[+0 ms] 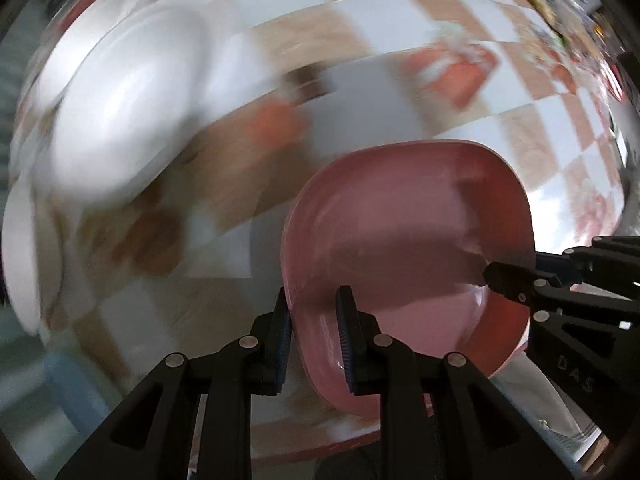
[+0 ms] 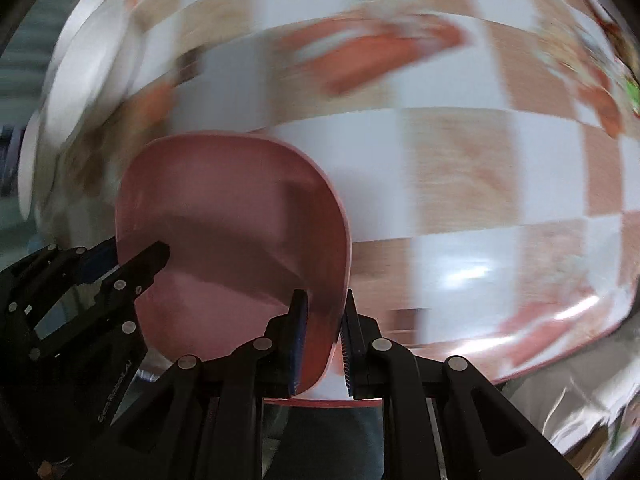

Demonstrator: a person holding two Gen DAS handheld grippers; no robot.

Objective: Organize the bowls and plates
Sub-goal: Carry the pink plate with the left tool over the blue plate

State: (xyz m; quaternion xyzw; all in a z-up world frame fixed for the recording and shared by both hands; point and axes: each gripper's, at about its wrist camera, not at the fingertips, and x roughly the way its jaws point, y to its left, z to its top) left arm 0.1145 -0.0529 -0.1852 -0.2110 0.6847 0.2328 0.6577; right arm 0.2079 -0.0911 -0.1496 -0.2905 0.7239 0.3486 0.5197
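1. Tablecloth (image 1: pixel 400 12), checked in white and tan with red-orange printed patches, fills the background of both wrist views; heavily motion-blurred, pattern details unreadable.
2. White dishes (image 1: pixel 120 112), at least one large round plate or bowl plus a white rim at far left, sit on the cloth upper left in the left wrist view; also smeared at upper left in the right wrist view (image 2: pixel 80 80). Exact count and type cannot be told through the blur.
3. Pink bowl (image 1: pixel 400 220), rounded-square shape, sharp in both views while the background smears. It is gripped by both tongs on opposite rims, and sits in frame well apart from the white dishes. In the right wrist view (image 2: pixel 224 216) it sits lower left of centre.
4. Left gripper (image 1: pixel 314 340): black, blue pads, jaws closed on the bowl's left wall, one finger outside, one inside. Seen from the right wrist camera (image 2: pixel 120 260) it comes in from the left edge, clamped on the rim.
5. Right gripper (image 2: pixel 324 340): jaws closed on the bowl's right wall, rim pinched between the blue pads. From the left wrist camera (image 1: pixel 516 268) it enters from the right edge, biting the far rim.
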